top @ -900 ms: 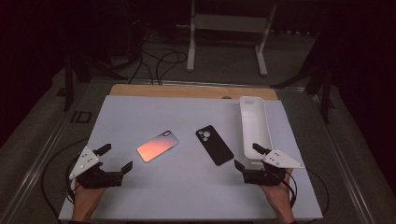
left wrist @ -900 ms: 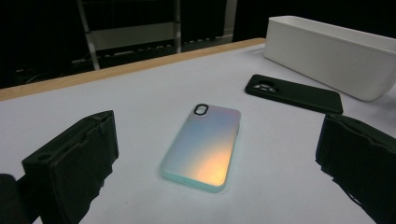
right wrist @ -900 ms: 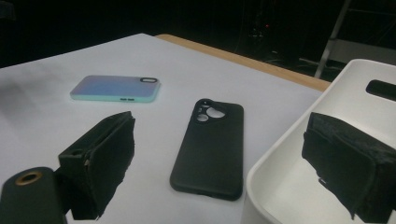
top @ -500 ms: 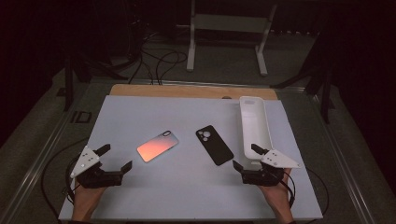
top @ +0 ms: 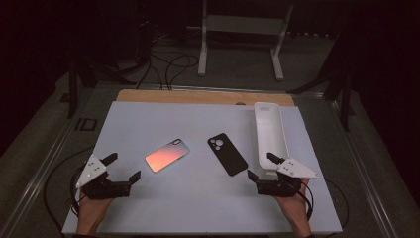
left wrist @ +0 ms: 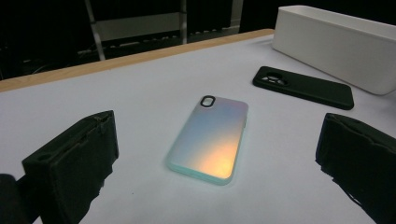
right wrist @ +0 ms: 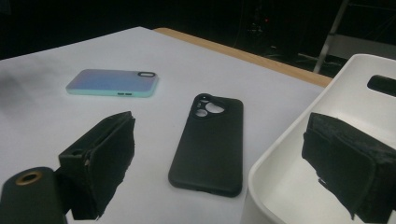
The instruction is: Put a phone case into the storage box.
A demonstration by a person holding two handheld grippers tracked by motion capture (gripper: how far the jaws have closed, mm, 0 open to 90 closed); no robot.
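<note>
Iridescent phone case [top: 167,155] lies flat mid-table, just far-right of the left gripper [top: 121,167], long axis slanting far-right; jaws wide apart, empty. Matte black case [top: 227,153] lies far-left of the right gripper [top: 261,166], also spread and empty, beside a glossy white oblong tray [top: 271,141].

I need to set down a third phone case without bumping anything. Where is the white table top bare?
Bare: the far strip between the wooden edge and the iridescent phone case, and the near middle between the left gripper and right gripper. Crowded: the black phone case beside the white rectangular tray.
</note>
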